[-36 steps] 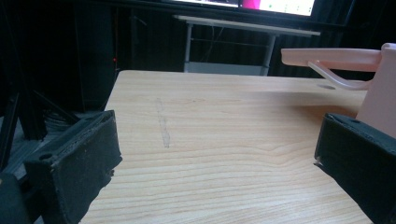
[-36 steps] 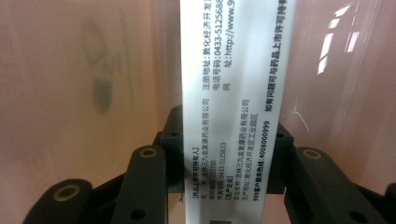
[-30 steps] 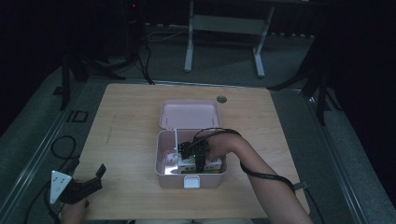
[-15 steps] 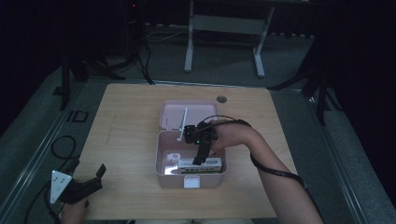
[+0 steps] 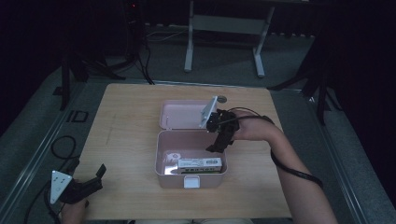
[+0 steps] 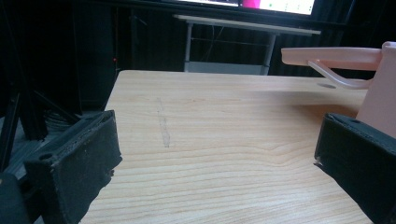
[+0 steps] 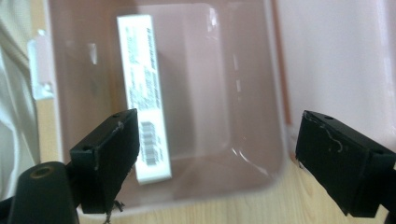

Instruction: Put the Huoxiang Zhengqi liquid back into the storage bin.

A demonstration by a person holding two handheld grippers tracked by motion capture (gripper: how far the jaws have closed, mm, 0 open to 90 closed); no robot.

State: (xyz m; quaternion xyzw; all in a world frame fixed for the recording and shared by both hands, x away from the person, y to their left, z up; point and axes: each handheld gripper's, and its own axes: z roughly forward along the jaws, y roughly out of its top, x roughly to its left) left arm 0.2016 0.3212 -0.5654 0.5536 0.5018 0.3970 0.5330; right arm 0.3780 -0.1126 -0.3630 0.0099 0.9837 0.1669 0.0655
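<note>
Right tool [image 5: 218, 145] gapes empty above the pink box [image 5: 161, 154] — its carton [image 5: 200, 164] looks light, probably stiff; grip its long sides.

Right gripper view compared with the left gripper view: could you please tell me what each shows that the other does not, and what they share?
The right gripper view looks down into the open pink box: a white carton lies along one wall, and the latch sits on the rim. The left gripper view looks low across the bare table and shows the box's lid edge-on, with its handle beneath. Both show the pink box, the wooden table, and an open, empty gripper: right, left.
</note>
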